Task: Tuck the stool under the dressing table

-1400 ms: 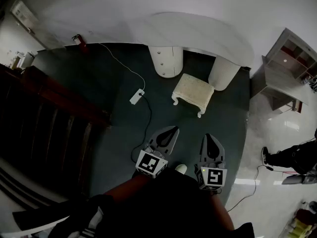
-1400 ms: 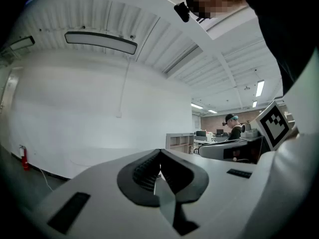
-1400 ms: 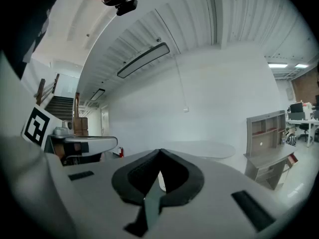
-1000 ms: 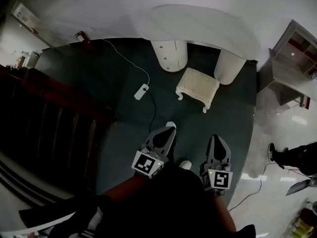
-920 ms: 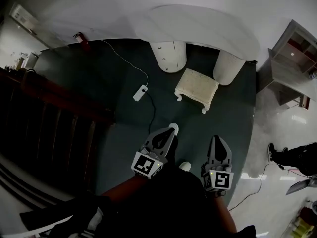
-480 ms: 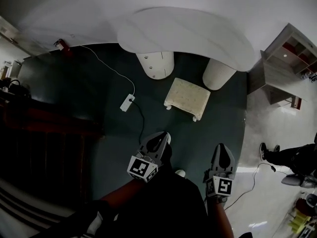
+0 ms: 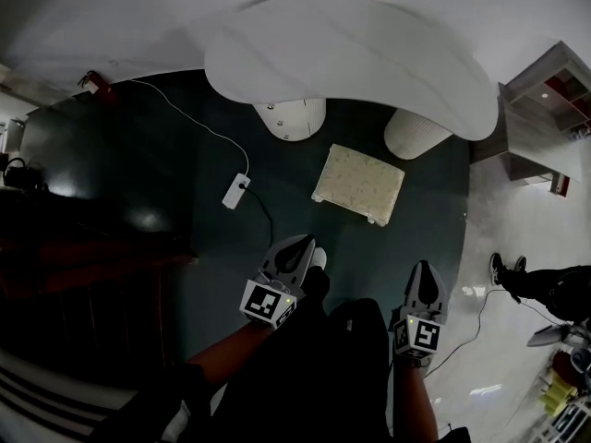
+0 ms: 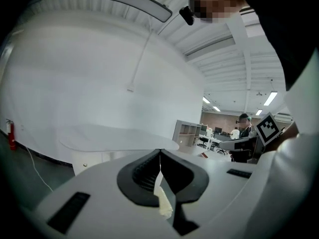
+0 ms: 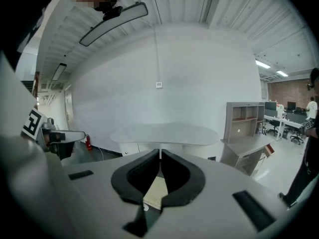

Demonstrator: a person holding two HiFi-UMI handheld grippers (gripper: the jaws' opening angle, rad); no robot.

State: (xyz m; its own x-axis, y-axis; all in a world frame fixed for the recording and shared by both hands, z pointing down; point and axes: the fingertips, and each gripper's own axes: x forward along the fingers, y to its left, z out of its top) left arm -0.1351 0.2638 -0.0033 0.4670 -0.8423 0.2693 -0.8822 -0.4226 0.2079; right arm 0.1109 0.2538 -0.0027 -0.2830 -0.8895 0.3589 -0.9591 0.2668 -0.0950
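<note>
A cream cushioned stool (image 7: 359, 184) stands on the dark carpet just in front of the white kidney-shaped dressing table (image 7: 342, 58), between its two round pedestals (image 7: 291, 118). Both grippers are held low in front of the person, well short of the stool and apart from it. My left gripper (image 7: 300, 245) is shut and empty, as is my right gripper (image 7: 423, 268). In the left gripper view the stool (image 8: 162, 199) shows through the gap under the shut left gripper (image 8: 159, 151). The right gripper view shows the stool (image 9: 155, 190) below the right gripper (image 9: 160, 153), with the dressing table (image 9: 164, 132) beyond.
A white power strip (image 7: 235, 190) with its cable lies on the carpet left of the stool. A grey shelf unit (image 7: 545, 100) stands at the right on the pale floor. Another person's shoe (image 7: 499, 268) is at the right. A red fire extinguisher (image 7: 92, 81) is at the far left.
The view has come closer to the dressing table and stool, which now look larger. Both grippers have moved forward and lower, still shut and empty. The stool has not moved.
</note>
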